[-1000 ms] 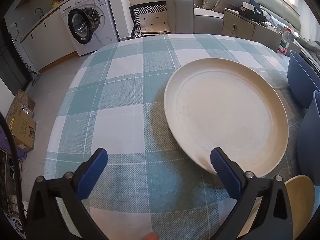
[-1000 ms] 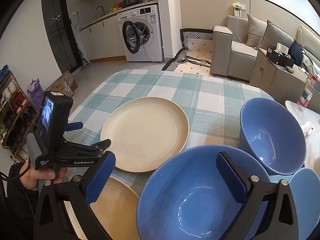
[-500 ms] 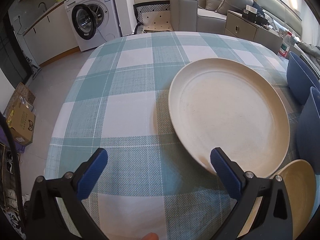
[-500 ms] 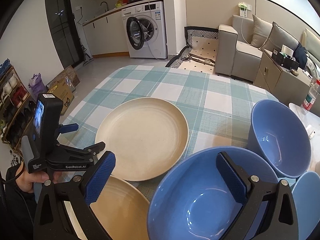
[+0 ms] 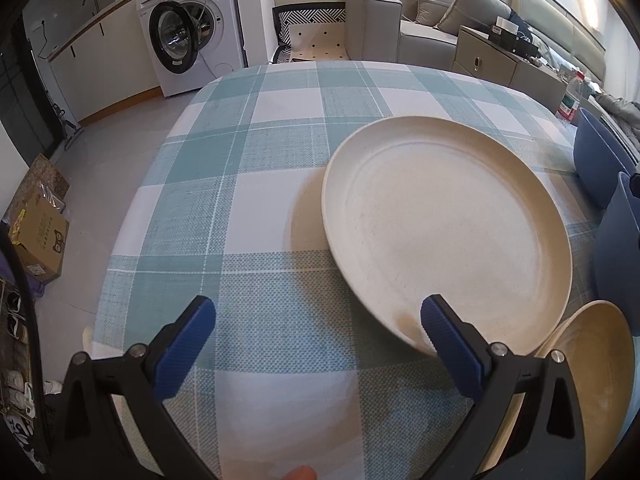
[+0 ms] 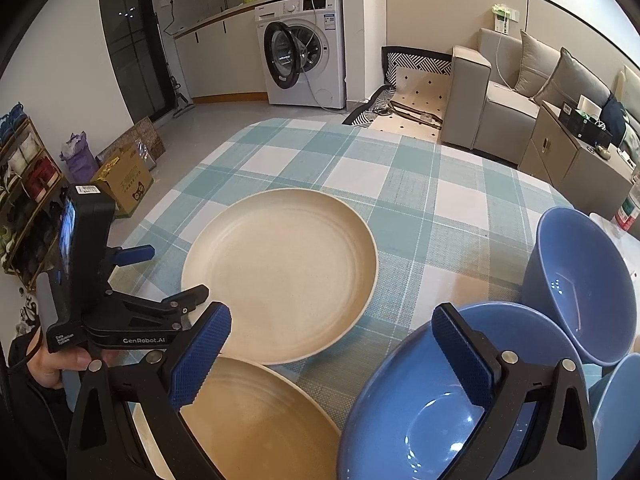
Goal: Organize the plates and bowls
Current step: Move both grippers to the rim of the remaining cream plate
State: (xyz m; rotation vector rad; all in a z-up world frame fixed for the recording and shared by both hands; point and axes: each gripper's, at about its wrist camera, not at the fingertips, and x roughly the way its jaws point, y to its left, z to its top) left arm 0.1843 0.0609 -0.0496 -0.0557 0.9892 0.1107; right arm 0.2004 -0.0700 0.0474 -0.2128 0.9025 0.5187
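A large cream plate (image 5: 444,232) lies on the checked tablecloth, also in the right wrist view (image 6: 280,276). A second, tan plate (image 6: 256,424) lies nearer, seen at the left wrist view's right edge (image 5: 596,360). My left gripper (image 5: 316,344) is open and empty at the cream plate's near-left rim, its right finger over that rim. It shows in the right wrist view (image 6: 160,276). My right gripper (image 6: 332,352) is open and empty, above the tan plate and a blue bowl (image 6: 432,412). Two more blue bowls (image 6: 580,284) stand to the right.
The table (image 5: 248,184) has a teal and white checked cloth. Beyond it are a washing machine (image 6: 304,64), a grey sofa (image 6: 504,96) and a low cabinet (image 6: 568,152). Cardboard boxes (image 5: 40,232) and a shoe rack stand on the floor at left.
Both grippers have drawn back and risen a little, so more of the table and room shows. Both stay open. The plates and bowls have not moved.
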